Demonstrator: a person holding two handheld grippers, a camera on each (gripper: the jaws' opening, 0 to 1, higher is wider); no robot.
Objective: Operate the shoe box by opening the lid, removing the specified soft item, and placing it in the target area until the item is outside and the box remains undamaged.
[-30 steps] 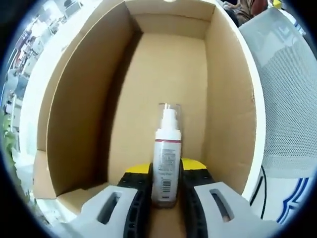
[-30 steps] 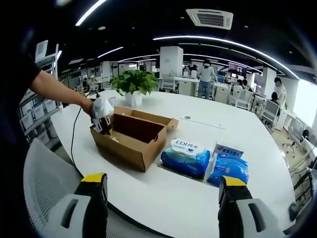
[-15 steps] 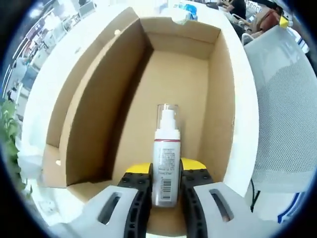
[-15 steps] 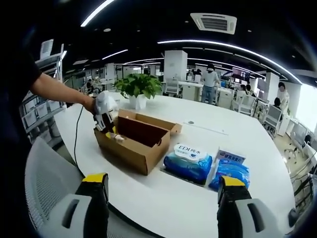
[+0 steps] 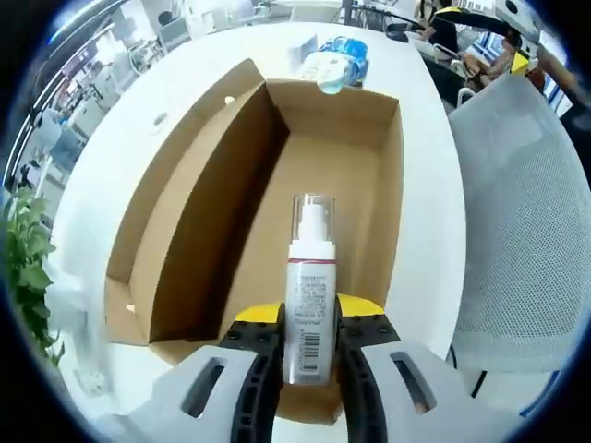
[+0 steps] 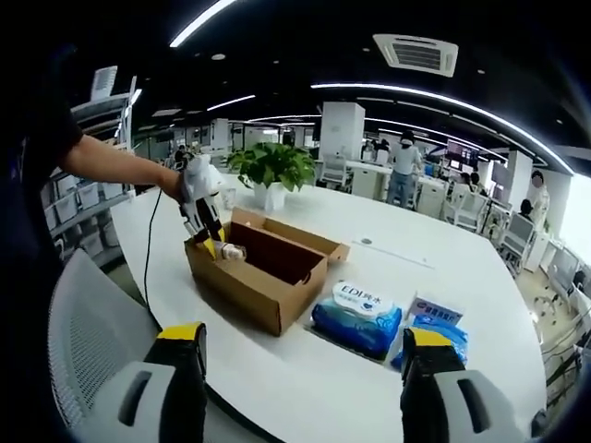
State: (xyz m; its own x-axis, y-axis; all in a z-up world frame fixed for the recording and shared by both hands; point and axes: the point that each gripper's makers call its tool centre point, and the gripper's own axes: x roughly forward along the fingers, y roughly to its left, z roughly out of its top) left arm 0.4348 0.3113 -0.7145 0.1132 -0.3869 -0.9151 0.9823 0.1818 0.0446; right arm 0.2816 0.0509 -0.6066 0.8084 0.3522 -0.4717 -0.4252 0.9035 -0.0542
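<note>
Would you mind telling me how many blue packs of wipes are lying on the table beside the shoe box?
2: one wipes pack right next to the shoe box, and a second pack just beyond it, partly hidden behind the right gripper's finger.

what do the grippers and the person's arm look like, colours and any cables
The left gripper has pale grey slotted shells, black inner fingers and a yellow piece behind them. The right gripper shows grey shells with black fingers and yellow tips. In the right gripper view, a thin dark cable hangs from the left gripper, and the person wears a dark short sleeve.
</note>
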